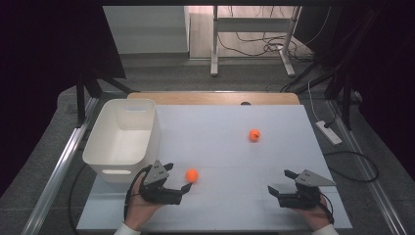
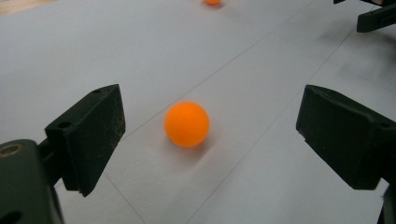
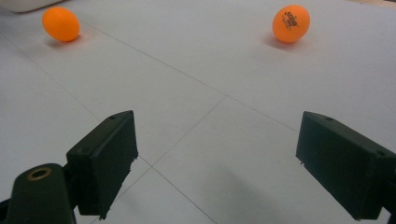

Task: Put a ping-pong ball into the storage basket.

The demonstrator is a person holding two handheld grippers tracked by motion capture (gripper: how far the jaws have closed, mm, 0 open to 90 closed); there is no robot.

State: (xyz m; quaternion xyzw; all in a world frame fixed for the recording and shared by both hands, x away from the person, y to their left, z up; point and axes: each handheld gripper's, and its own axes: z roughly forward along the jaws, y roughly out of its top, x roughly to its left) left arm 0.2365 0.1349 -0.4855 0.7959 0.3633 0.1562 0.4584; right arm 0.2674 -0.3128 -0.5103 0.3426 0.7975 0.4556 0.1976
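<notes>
- Left gripper view: near orange ball (image 2: pixel 187 124) sitting on the white table top (image 2: pixel 261 70), just ahead of the spread jaws and roughly centred between them, touching neither.
- Same view, top edge: a sliver of the far orange ball (image 2: pixel 212 2), plus the black tips of the right gripper (image 2: pixel 376 16) poking in at the top right corner.
- Right gripper view: print legible on the far orange ball (image 3: pixel 291 23), too small to read from the high view; near orange ball (image 3: pixel 61 24) off to the upper left, both well ahead of the jaws.
- High view: left gripper (image 1: pixel 178 177) released, jaws wide, near orange ball (image 1: pixel 192 175) just beside its tips, toward the front edge of the table top (image 1: pixel 220 147) and left of centre.
- Right gripper (image 1: pixel 281 181) also released, holding nothing, near the front right corner, well apart from either ball.
- Far orange ball (image 1: pixel 254 135) alone toward the right of the middle, closer to the back edge.
- Surface: plain white with thin seam lines, wooden strip (image 1: pixel 210 98) showing along the back edge.
- Room: grey floor, white desk frame (image 1: pixel 254 39) with tangled cables behind, power strip (image 1: pixel 329 132) on the floor off the right edge, dark curtains on both sides.
- White plastic bin (image 1: pixel 122 142) at the left edge, handle slots in its walls, inside looking bare.
</notes>
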